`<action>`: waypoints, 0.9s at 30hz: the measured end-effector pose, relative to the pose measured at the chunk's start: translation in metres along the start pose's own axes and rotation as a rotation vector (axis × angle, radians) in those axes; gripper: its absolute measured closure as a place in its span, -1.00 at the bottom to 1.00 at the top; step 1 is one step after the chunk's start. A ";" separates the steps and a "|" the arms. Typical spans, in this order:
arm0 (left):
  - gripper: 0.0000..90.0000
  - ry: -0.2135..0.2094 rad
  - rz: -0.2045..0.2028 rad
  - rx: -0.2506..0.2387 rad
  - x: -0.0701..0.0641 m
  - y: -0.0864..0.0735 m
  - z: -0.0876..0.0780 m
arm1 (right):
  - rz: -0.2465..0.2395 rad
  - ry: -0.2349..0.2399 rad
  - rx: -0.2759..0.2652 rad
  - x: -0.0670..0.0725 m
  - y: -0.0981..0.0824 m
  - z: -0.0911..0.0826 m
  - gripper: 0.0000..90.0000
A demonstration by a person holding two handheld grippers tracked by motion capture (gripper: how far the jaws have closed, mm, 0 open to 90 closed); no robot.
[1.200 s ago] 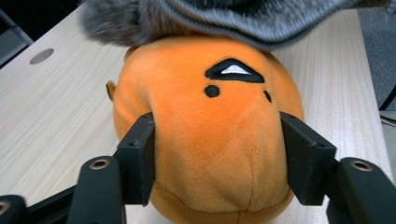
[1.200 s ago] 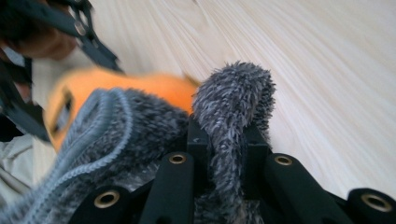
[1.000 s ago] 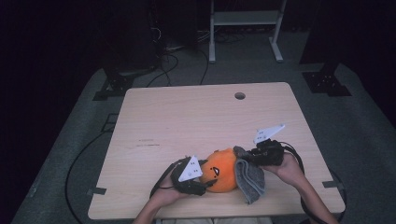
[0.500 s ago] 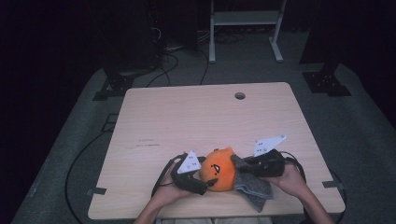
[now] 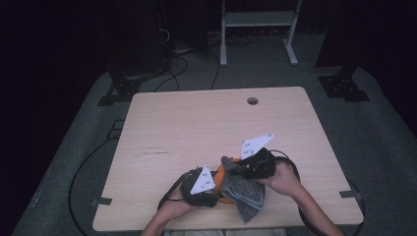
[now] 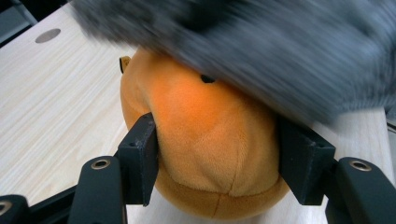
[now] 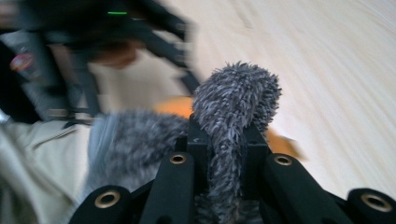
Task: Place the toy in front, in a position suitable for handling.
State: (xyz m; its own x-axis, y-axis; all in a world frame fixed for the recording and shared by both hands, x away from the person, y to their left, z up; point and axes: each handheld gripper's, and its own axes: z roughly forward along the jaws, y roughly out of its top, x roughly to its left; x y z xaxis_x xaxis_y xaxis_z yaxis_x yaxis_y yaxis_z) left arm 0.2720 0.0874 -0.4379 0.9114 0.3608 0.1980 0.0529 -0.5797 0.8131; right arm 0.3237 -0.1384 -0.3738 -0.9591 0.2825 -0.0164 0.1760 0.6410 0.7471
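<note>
Left tongs (image 6: pixel 217 158): just closed on round orange plush toy (image 6: pixel 210 144) at bench (image 5: pixel 196 128) near edge | Right tongs (image 7: pixel 223 140): clamped on fuzzy grey cloth (image 7: pixel 233 98) | Advice: toy is best held firmly, cloth drawn evenly over.

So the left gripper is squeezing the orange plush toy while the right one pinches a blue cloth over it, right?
Not quite: the cloth is grey and fluffy, not blue, as the right gripper view shows. The rest holds: the left gripper has its jaws on both sides of the orange plush toy, and the right gripper pinches the cloth over it.
</note>
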 end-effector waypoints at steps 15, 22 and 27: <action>-0.30 -0.017 -0.083 -0.029 0.010 -0.004 0.001 | 0.200 -0.085 0.024 -0.029 -0.082 -0.044 0.73; -0.43 -0.029 -0.130 -0.055 0.014 -0.003 0.000 | 0.285 -0.154 0.024 -0.032 -0.127 -0.076 0.67; -0.54 -0.045 -0.203 -0.144 0.020 0.006 -0.008 | 0.322 -0.162 0.016 -0.030 -0.145 -0.080 0.28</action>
State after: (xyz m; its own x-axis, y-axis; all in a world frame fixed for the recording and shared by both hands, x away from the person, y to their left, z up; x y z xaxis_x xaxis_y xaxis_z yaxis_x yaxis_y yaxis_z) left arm 0.2873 0.0978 -0.4248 0.9054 0.4246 0.0012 0.1806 -0.3876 0.9040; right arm 0.3094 -0.2970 -0.4288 -0.8067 0.5802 0.1121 0.4680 0.5115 0.7207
